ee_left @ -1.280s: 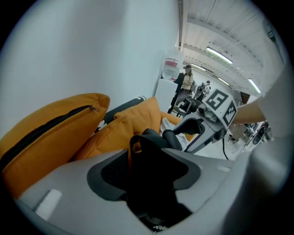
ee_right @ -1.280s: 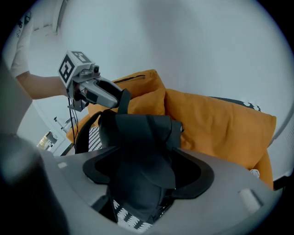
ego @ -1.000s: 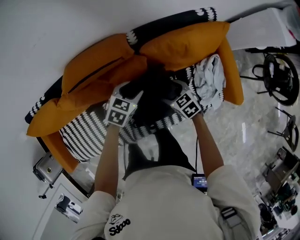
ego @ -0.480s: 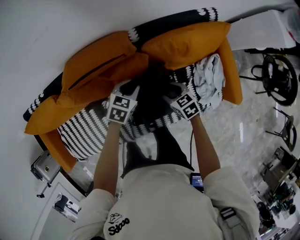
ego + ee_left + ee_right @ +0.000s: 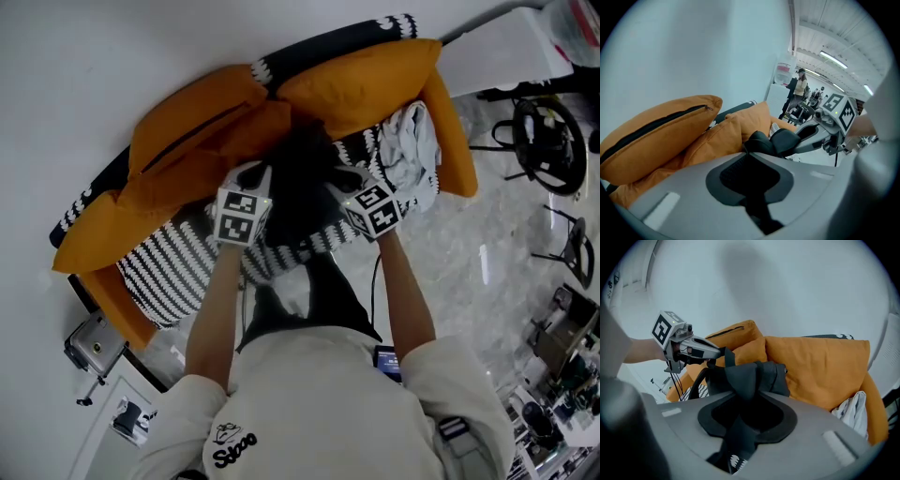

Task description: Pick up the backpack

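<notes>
Backpack [image 5: 298,187] grab, caught mid-squeeze: the left gripper [image 5: 749,154] had its jaws closing and nearly together, with only a thin dark strip of the pack's fabric pinched between them. The right gripper [image 5: 746,401] was closing too but stood a bit wider, since it had a thick bunched fold of black fabric stuffed between its jaws and trailing down through the gap. From the head view the two grippers sat on either side of the pack, left one on its left edge and right one on its right edge, both angled down into it. Compared with a second before, honestly not much differed in that view: the grippers flanked the pack at about the same spots and it sat in the same place on the seat, though I couldn't tell whether it had come off the seat at all. The pack itself was plain black, soft and crumpled, its top gathered into a floppy peak, with a strap loop hanging off the side nearer the left gripper. It lay on the striped sofa [image 5: 169,272] seat, up against the orange cushions [image 5: 187,122], just beside a rumpled white cloth [image 5: 412,150].
</notes>
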`<state>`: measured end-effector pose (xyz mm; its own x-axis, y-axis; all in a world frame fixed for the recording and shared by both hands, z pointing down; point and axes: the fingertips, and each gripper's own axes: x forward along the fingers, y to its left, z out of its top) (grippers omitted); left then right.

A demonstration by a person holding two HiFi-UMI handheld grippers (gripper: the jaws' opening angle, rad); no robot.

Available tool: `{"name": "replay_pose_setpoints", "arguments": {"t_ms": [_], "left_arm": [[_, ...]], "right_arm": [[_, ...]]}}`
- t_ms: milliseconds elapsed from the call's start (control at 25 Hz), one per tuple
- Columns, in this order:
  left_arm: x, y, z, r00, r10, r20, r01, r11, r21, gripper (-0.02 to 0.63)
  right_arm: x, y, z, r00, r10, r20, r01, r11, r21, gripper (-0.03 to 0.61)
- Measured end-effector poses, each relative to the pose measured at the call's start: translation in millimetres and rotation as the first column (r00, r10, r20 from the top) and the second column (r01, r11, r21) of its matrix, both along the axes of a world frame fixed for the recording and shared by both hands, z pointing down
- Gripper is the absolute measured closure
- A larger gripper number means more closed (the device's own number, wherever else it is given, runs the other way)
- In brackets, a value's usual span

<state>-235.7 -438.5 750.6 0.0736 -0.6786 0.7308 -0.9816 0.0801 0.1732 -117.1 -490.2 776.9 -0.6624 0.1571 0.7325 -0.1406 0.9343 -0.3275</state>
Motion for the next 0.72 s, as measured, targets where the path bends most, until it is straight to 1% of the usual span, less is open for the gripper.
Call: {"name": "replay_pose_setpoints", "arguments": {"t_ms": [280,400,520,720], "left_arm": [[26,11,-35,0.999,0.034,0.016,-0.034,0.998,0.043,0.591],[37,23,-43,0.999,0.038,0.020,-0.039,0.997,0.064,0.594],[47,37,-54,1.000,0.029,0.000,-0.028,0.997,0.078,0.594],[64,56,-77,1.000,0.011,-0.020,-0.009,0.993,0.121,0.595]], "right_arm": [[9,19,-38,0.997,0.061,0.048,-0.062,0.997,0.035,0.500],[13,33,-55,0.992,0.086,0.087,-0.088,0.996,0.013,0.503],[17,45,-72,0.987,0.105,0.120,-0.105,0.994,-0.006,0.506],[21,65,-105,0.973,0.147,0.179,-0.147,0.989,-0.013,0.512]]}}
